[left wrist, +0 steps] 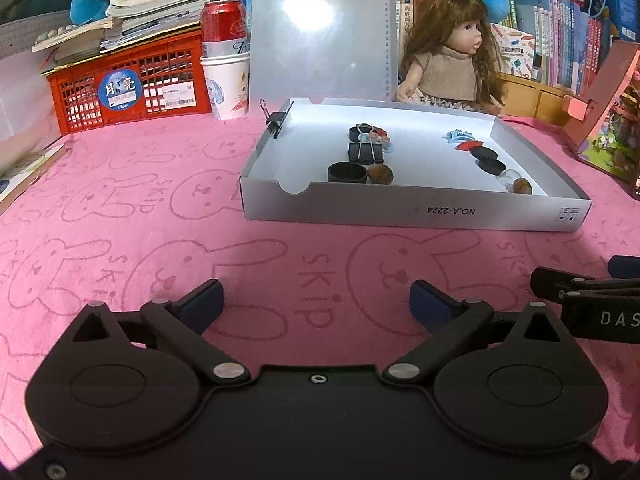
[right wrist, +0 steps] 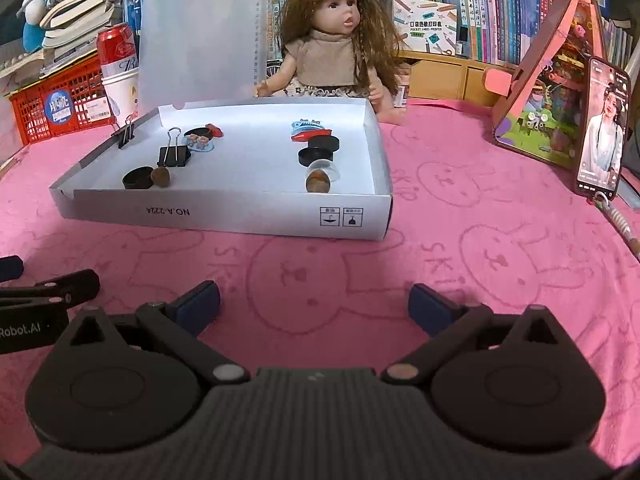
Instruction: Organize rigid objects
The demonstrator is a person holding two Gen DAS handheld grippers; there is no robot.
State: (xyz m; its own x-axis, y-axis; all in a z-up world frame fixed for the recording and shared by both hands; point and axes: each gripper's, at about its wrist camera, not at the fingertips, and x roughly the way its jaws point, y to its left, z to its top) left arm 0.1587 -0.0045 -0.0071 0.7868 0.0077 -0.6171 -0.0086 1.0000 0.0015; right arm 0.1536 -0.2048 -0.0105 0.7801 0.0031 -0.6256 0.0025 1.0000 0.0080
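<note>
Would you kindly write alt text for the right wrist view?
The open right gripper hovers over a pink bunny-print cloth, facing a shallow white box holding binder clips, black caps and nuts. A doll sits behind the box.

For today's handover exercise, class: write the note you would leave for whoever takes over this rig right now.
Left gripper: open, empty, low over the pink cloth.
Right gripper: open, empty, alongside it.
White box: left group holds a binder clip, black cap and nut; right group holds two black caps, a nut and a clear dome. Another binder clip grips the left wall.
Done: small items lie in the box in two groups.
Left: cannot tell; nothing loose on the cloth nearby.
</note>
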